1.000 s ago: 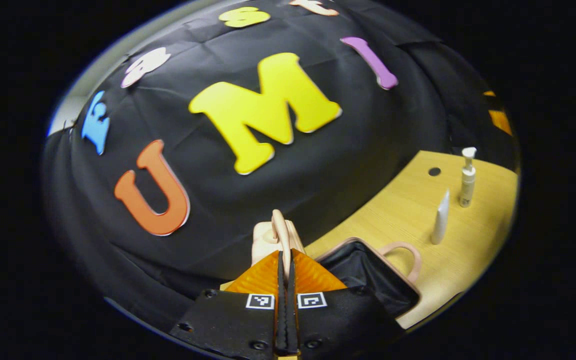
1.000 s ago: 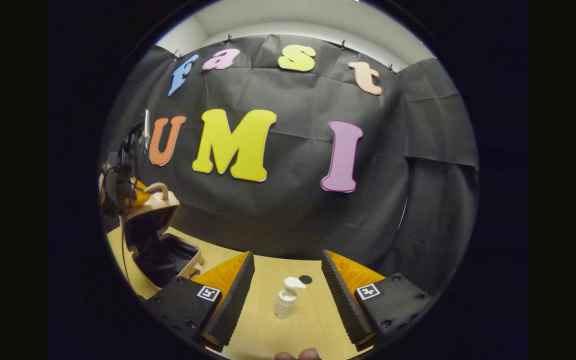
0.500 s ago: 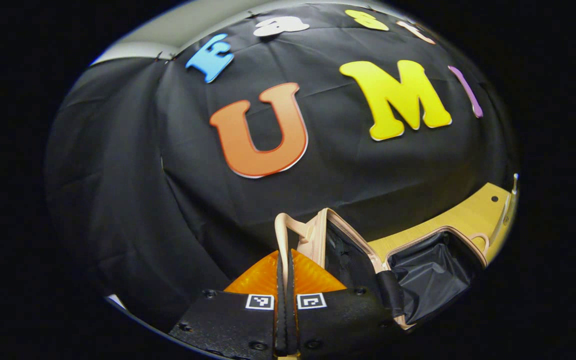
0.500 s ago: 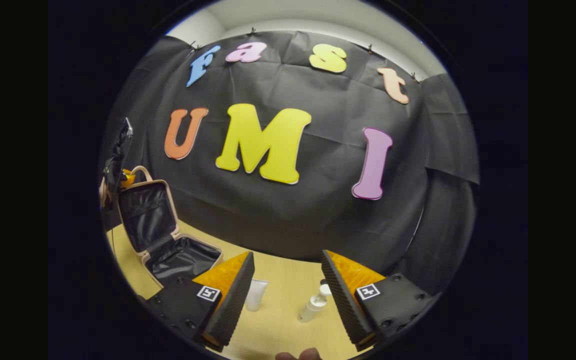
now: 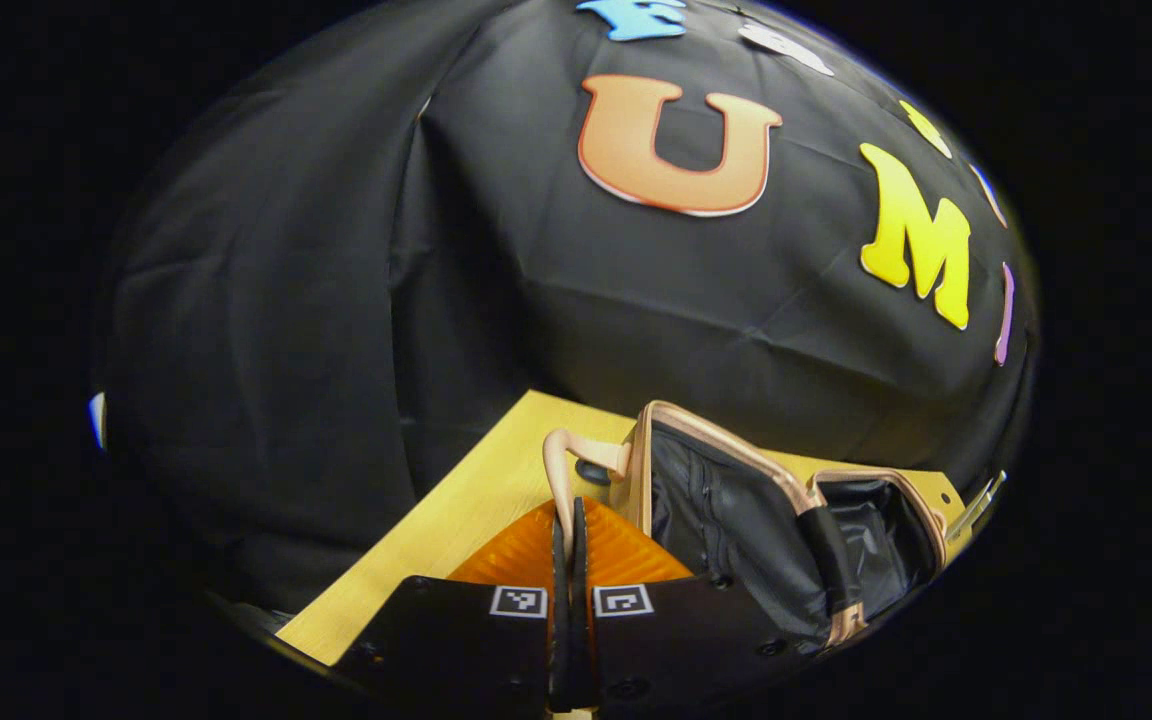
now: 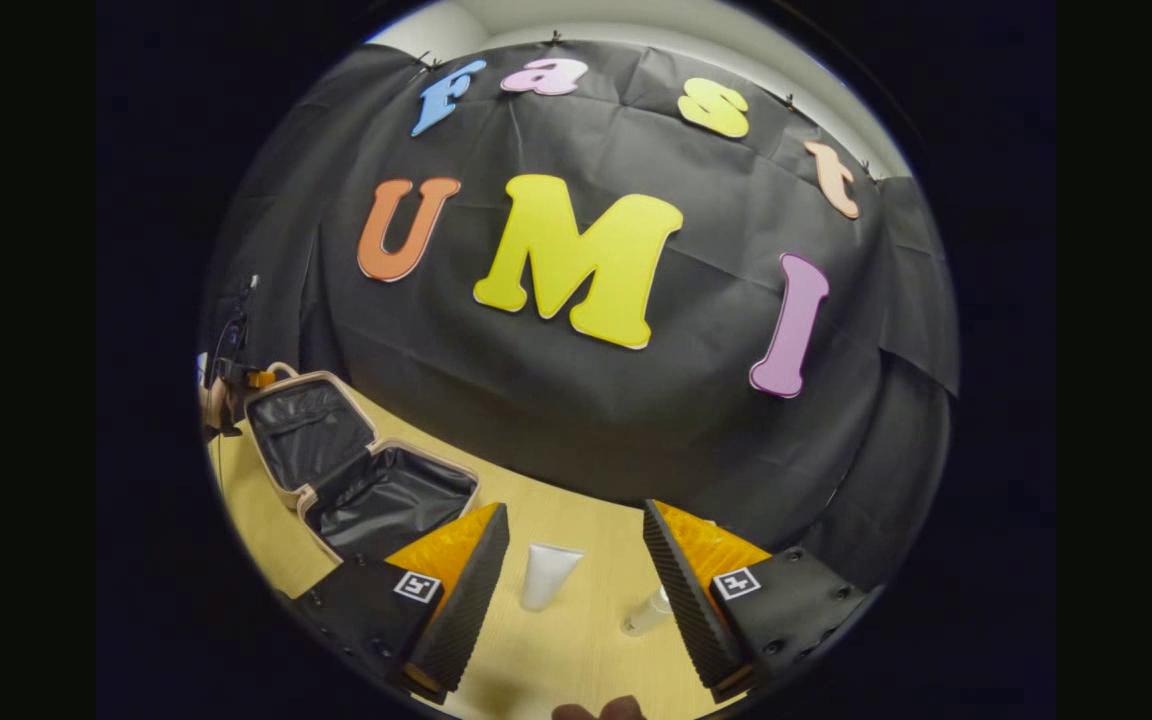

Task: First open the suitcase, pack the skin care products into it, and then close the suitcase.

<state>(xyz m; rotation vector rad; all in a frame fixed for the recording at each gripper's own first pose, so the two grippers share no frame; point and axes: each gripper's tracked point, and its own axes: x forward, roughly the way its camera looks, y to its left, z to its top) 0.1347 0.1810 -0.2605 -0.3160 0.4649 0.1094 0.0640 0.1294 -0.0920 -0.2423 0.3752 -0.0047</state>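
Pink handle (image 5: 558,470) of one suitcase (image 5: 736,500) is seen clamped between the fingers of the left gripper (image 5: 566,535) in the left gripper view, at 6 o'clock. One lid (image 5: 706,500) is held up, tilted back, with the black-lined base (image 5: 881,525) at 4 o'clock. A strip of wooden table (image 5: 456,510) is seen bare from 6 to 8 o'clock, ending at an edge against the black cloth.

From the right gripper view, the right gripper (image 6: 576,575) is seen with its fingers wide apart and nothing gripped. Two products are counted: one white tube (image 6: 546,573) standing between the fingers, nearer the left one, and one bottle (image 6: 648,612) lying just beside the right finger. One suitcase (image 6: 356,470) lies open at 8 o'clock, its lid (image 6: 306,435) held back by the left gripper (image 6: 236,385) at 9 o'clock. Bare table (image 6: 576,520) is left between suitcase and products.
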